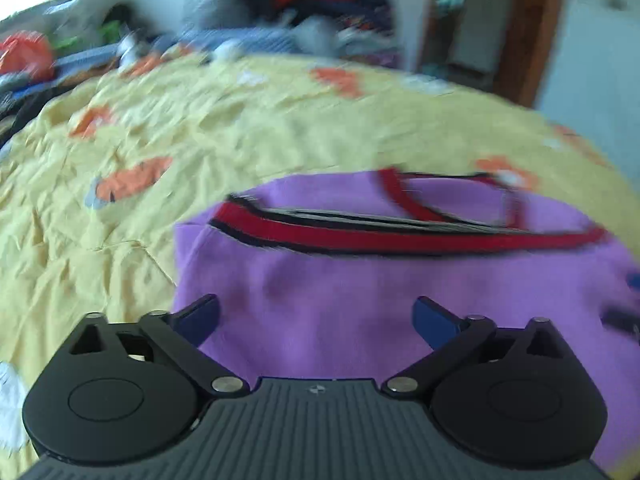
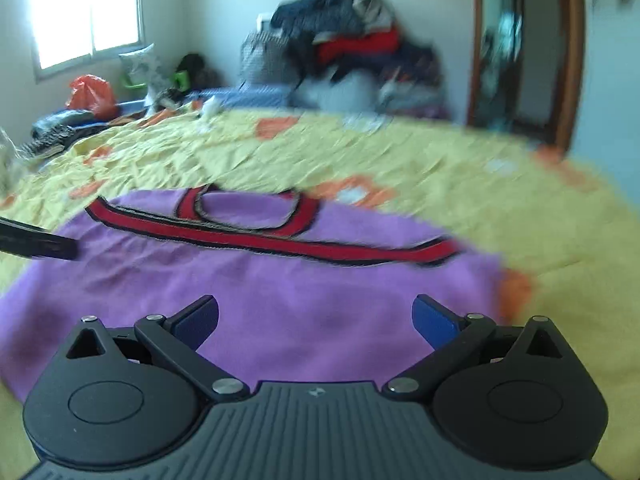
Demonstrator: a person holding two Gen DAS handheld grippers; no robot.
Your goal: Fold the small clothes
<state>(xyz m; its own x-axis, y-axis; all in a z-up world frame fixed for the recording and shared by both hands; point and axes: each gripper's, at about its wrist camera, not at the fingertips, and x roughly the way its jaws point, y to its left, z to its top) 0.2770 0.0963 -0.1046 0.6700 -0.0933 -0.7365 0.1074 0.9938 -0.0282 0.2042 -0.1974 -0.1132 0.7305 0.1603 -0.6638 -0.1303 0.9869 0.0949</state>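
Garment: a small purple top (image 1: 360, 300) with red, dark-edged trim (image 1: 400, 234) lies flat on the bed, just ahead of both tools; its neck opening (image 2: 248, 210) is at the far edge.
Surface: a crumpled yellow bedspread (image 1: 200, 132) with orange patches, filling the near and middle ground around the garment.
Room, far side: a tall heap of dark and red clothes (image 2: 352, 44) against the wall, blurred.
Room, far left: a bright window (image 2: 86, 8), an orange plastic bag (image 2: 90, 94) and dark fabrics at the bed's edge.
Room, far right: a brown wooden door frame (image 2: 572, 52).
Left gripper (image 1: 318, 318): fingers spread wide apart, holding nothing, over the near left part of the top.
Right gripper (image 2: 316, 318): fingers likewise wide apart, empty, over the near middle of the top.
Contact: whether either tool touches the cloth cannot be told.
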